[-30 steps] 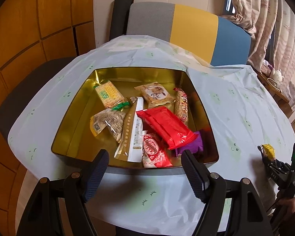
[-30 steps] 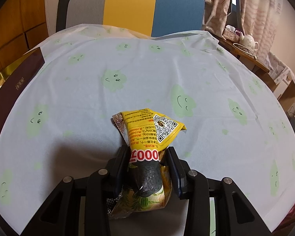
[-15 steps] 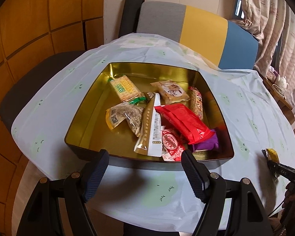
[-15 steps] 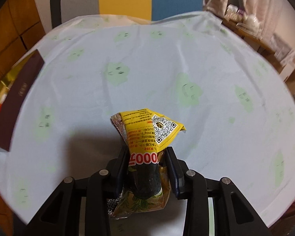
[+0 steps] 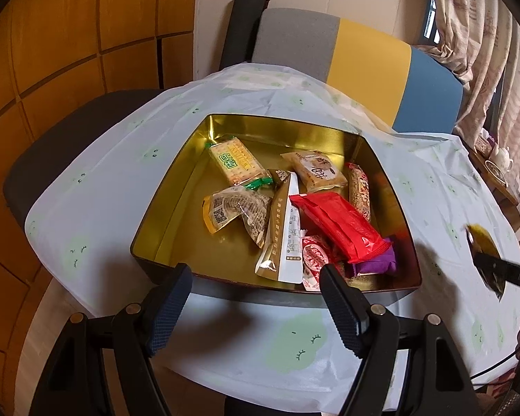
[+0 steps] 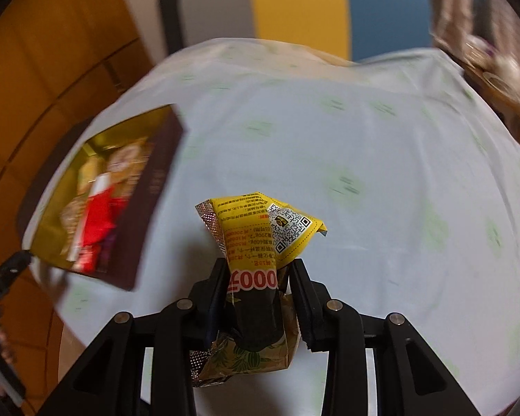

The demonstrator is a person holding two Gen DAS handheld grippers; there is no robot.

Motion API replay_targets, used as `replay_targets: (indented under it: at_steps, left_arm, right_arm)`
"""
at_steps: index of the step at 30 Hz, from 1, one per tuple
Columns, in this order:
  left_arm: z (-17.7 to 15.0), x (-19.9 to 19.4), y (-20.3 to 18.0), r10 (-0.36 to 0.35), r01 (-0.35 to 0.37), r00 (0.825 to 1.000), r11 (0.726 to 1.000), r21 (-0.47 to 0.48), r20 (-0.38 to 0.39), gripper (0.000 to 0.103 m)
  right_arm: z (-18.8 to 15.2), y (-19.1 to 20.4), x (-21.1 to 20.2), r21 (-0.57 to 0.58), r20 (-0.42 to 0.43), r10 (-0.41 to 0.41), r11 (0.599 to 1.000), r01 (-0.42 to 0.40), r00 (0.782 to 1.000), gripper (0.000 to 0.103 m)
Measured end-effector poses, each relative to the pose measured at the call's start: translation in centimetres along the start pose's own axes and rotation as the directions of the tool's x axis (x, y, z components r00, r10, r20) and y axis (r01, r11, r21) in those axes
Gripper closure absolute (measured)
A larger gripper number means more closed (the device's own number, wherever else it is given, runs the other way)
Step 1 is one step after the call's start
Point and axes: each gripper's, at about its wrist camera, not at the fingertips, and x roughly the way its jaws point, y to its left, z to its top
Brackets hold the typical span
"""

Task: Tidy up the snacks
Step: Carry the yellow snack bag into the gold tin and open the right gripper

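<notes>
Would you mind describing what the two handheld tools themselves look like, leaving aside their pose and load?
Both match. The left tool has a matte black frame of angled struts joined by round silver rivets, and its fingers are dark navy pads with a fine cross-hatched grip texture. The right tool shows the same black struts, silver rivets and dark pads. No cables or sleeves are clearly visible.

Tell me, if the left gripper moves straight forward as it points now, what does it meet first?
Probably the near wall of the gold tin: the open left gripper points just over it, so it might instead reach the white-and-gold packet. Depth is unclear.
</notes>
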Motion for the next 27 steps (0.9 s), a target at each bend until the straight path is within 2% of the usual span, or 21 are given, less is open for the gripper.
replay_targets:
  at_steps: [4,10,15,19,23,27]
  left_arm:
    - [0.0,0.2,0.4,0.0,0.0,1.0,1.0,-0.013,-0.001,0.026]
    - [0.0,0.7,1.0,0.003,-0.003,1.0,0.999,-0.032,-0.009,0.026]
    - [0.0,0.9,1.5,0.015,-0.015,1.0,0.999,-0.041,-0.018,0.026]
    - [0.2,0.9,1.9,0.029,-0.03,0.999,0.999,-0.046,-0.019,0.026]
    - [0.2,0.9,2.0,0.031,-0.032,0.999,0.998,-0.055,-0.015,0.026]
    - [0.2,0.9,1.5,0.026,-0.026,1.0,0.999,-0.043,-0.015,0.026]
  right_arm:
    - [2.5,4.8,0.1,-0.081,0.006,0.085,0.993,-0.084,0.996,0.067]
    - [6.3,11.5,1.6,-0.146,0.026,0.147,0.979,-0.141,0.989,0.067]
    - [7.9,15.5,5.5,-0.195,-0.027,0.137,0.971,-0.139,0.99,0.066]
    - [7.7,18.1,9.1,-0.289,-0.082,0.064,0.954,-0.085,0.995,0.061]
    - [6.8,18.4,9.1,-0.365,-0.06,0.042,0.929,-0.061,0.997,0.048]
    - [6.2,17.9,7.4,-0.382,-0.021,0.066,0.922,-0.069,0.998,0.048]
